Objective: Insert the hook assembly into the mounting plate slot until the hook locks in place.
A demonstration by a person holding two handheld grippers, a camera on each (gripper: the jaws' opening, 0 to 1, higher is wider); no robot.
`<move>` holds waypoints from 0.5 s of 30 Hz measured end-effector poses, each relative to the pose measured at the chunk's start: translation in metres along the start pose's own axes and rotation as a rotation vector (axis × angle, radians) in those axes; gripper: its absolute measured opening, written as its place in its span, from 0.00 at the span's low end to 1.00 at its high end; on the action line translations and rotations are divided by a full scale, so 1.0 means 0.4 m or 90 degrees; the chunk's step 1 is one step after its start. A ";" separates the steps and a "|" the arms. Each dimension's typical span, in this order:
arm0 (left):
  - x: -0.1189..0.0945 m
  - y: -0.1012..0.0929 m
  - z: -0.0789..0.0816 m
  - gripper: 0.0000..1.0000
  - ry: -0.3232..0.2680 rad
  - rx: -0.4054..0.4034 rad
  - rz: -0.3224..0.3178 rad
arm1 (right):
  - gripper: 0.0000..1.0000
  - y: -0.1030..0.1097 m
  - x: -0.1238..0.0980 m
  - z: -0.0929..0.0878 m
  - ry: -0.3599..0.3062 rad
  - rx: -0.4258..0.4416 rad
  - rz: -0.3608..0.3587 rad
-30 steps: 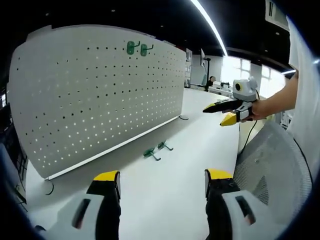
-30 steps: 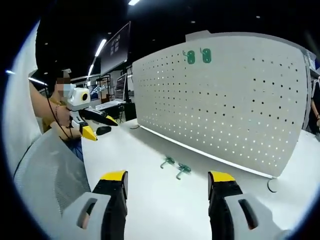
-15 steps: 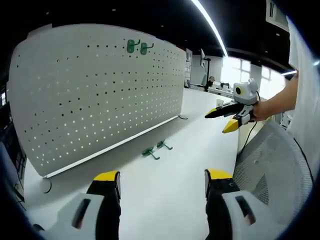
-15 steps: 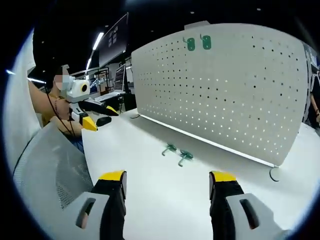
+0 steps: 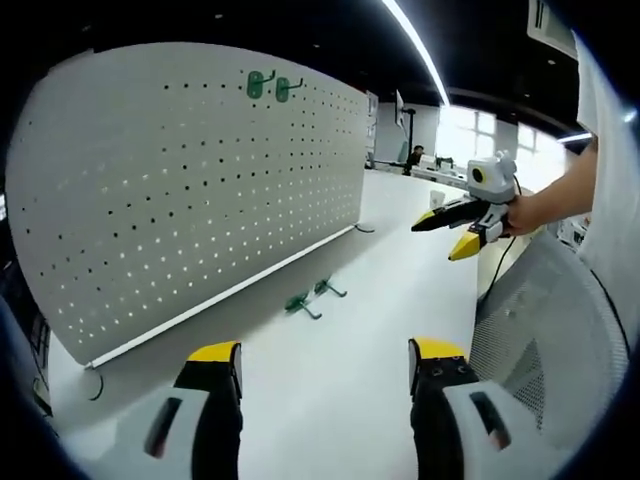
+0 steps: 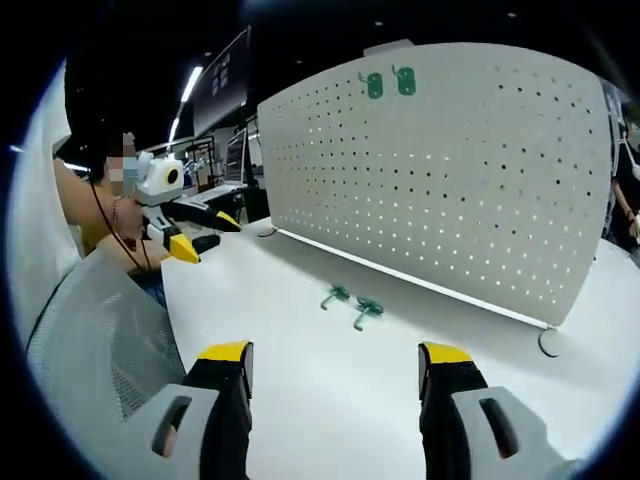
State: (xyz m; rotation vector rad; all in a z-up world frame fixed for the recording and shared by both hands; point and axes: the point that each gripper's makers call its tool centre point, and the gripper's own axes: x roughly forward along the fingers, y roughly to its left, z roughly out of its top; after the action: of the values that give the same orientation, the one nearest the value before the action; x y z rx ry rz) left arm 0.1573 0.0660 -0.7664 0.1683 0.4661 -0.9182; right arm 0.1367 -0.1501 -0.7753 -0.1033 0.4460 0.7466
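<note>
Hooks lie, apparently loose, on table; claws apart.

dark ceiling, strip light, bright windows

Green hooks on table, pegboard behind

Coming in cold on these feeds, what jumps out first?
The big white pegboard standing upright on the white table, with two green hooks already hung near its top edge. Two more green hooks lie loose on the table in front of it. Both grippers are open and empty, the right gripper held in the air beside a mesh chair back.
</note>
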 end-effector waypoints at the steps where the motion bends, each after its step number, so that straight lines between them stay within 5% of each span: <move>1: 0.006 0.001 0.006 0.70 0.001 0.006 -0.004 | 0.65 -0.001 -0.001 0.000 0.000 0.001 -0.001; 15: 0.085 0.010 0.009 0.69 0.065 0.085 -0.059 | 0.65 -0.004 -0.024 -0.009 -0.004 0.016 -0.012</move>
State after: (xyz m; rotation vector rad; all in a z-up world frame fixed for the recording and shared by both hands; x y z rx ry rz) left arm 0.1792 0.0427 -0.7789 0.3176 0.5102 -1.0350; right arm 0.1304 -0.1583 -0.7746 -0.0813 0.4474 0.7221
